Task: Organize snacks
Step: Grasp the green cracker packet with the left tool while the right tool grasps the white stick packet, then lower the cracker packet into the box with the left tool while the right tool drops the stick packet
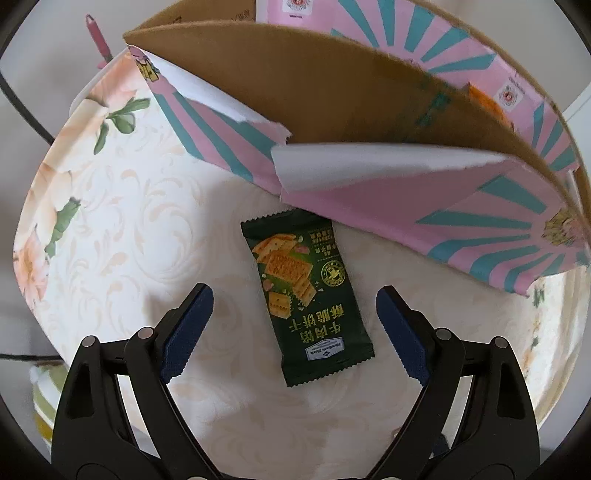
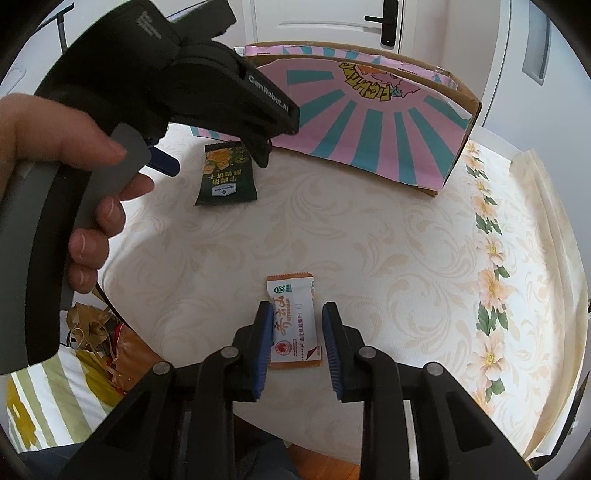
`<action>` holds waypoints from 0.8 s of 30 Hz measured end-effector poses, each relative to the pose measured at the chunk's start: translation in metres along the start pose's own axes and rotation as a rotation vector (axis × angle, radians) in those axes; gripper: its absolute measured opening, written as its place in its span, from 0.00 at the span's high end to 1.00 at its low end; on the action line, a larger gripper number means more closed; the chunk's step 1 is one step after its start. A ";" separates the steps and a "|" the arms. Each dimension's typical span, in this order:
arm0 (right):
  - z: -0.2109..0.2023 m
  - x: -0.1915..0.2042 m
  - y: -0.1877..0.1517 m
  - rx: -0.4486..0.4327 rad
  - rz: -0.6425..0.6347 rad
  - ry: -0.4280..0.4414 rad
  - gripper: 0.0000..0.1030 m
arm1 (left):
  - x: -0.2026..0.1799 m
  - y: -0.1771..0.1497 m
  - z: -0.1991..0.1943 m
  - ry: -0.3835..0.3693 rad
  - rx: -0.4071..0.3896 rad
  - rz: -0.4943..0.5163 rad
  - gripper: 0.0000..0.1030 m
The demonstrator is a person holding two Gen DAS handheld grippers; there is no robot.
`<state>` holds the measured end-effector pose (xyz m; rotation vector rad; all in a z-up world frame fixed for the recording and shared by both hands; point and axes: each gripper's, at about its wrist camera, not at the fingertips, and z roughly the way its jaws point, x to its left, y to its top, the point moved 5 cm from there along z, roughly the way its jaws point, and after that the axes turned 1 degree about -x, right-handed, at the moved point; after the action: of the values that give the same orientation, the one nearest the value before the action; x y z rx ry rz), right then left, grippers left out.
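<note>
A dark green cracker packet (image 1: 306,291) lies flat on the table just in front of a pink and teal cardboard box (image 1: 369,110). My left gripper (image 1: 295,295) is open wide, its fingers on either side of the packet and above it. The right wrist view also shows this packet (image 2: 225,177), the box (image 2: 369,125) and the left gripper (image 2: 218,158). A white and orange snack packet (image 2: 293,321) lies on the table near the front. My right gripper (image 2: 297,308) is partly open with its blue pads either side of this packet, not pressing it.
The round table has a cream floral cloth (image 2: 406,236). The box's open flap (image 1: 388,162) hangs over the table behind the green packet. A chair with a striped cushion and a bag (image 2: 99,332) is at the left. A white door (image 2: 332,22) is behind.
</note>
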<state>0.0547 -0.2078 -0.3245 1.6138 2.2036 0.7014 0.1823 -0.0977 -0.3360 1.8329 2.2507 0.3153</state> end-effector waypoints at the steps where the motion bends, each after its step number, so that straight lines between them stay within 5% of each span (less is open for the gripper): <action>1: 0.000 0.000 0.000 -0.001 -0.002 -0.002 0.76 | 0.004 0.005 0.006 0.003 0.005 0.007 0.20; 6: 0.000 0.001 -0.002 -0.006 -0.018 -0.010 0.79 | -0.014 0.001 0.007 0.011 -0.010 0.063 0.53; 24: -0.003 -0.004 0.005 -0.021 -0.042 0.012 0.80 | 0.020 -0.004 -0.020 -0.082 -0.013 0.054 0.56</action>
<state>0.0582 -0.2110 -0.3193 1.5532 2.2242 0.7213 0.1689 -0.0791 -0.3186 1.8674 2.1432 0.2585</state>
